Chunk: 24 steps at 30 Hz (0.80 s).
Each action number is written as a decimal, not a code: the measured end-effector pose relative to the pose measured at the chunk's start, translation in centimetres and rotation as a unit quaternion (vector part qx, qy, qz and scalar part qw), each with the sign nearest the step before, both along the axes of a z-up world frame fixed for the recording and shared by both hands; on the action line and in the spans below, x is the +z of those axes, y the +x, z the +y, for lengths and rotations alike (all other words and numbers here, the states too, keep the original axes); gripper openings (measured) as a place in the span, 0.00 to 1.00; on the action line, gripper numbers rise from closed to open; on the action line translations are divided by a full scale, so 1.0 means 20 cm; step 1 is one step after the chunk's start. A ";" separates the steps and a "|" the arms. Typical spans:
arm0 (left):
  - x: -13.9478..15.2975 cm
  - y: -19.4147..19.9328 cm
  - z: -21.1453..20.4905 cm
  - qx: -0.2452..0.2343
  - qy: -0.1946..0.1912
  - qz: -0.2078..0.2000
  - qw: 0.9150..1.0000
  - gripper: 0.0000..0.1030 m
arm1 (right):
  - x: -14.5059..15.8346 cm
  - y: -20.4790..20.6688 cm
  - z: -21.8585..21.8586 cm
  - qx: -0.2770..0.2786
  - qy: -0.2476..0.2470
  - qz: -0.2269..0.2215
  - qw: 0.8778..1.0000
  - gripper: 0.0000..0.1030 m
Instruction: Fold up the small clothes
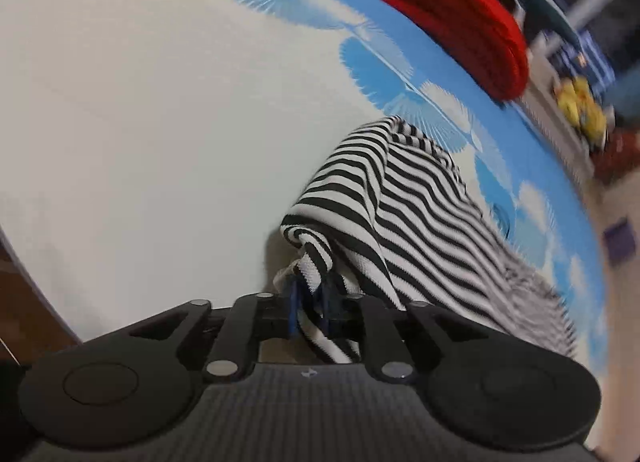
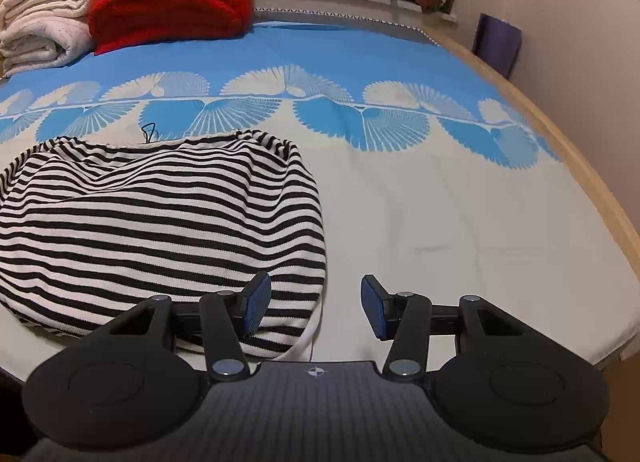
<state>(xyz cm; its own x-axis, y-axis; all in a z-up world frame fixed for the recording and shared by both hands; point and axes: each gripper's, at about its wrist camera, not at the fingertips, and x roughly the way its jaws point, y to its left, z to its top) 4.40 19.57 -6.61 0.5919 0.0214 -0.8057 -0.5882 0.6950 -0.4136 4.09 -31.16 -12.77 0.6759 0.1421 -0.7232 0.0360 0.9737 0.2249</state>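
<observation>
The left claw (image 1: 312, 302) is clenched on a gathered edge of the striped top (image 2: 160, 217), which trails away toward 1 o'clock across the bed (image 2: 400, 201). The right claw (image 2: 316, 308) stands released over the top's near corner: one pad above cloth, bulk at 10 o'clock. The right claw is nearer that free corner; judged next grasp there.
</observation>
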 end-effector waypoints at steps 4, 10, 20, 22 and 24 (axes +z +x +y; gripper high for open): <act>-0.03 -0.01 0.03 0.013 -0.052 0.002 0.999 0.36 | 0.00 0.00 0.02 0.007 -0.001 -0.001 1.000 0.49; -0.07 -0.02 0.08 0.058 -0.082 0.006 0.995 0.48 | 0.00 0.00 0.03 0.013 -0.002 0.000 1.000 0.49; -0.16 0.03 0.09 0.082 -0.106 0.023 0.991 0.57 | -0.01 0.00 0.03 0.013 -0.007 0.008 1.000 0.49; -0.14 0.06 0.07 0.065 -0.087 0.021 0.994 0.41 | -0.02 0.00 0.03 0.014 -0.009 0.010 1.000 0.49; -0.13 0.08 0.05 0.044 -0.072 0.014 0.996 0.10 | -0.02 0.00 0.03 0.014 -0.011 0.011 1.000 0.49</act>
<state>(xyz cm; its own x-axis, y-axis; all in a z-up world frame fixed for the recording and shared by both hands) 6.04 20.54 -9.14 0.5701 -0.0440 -0.8204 -0.6569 0.5753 -0.4874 4.07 -30.49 -13.14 0.6557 0.1441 -0.7411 0.0142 0.9791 0.2029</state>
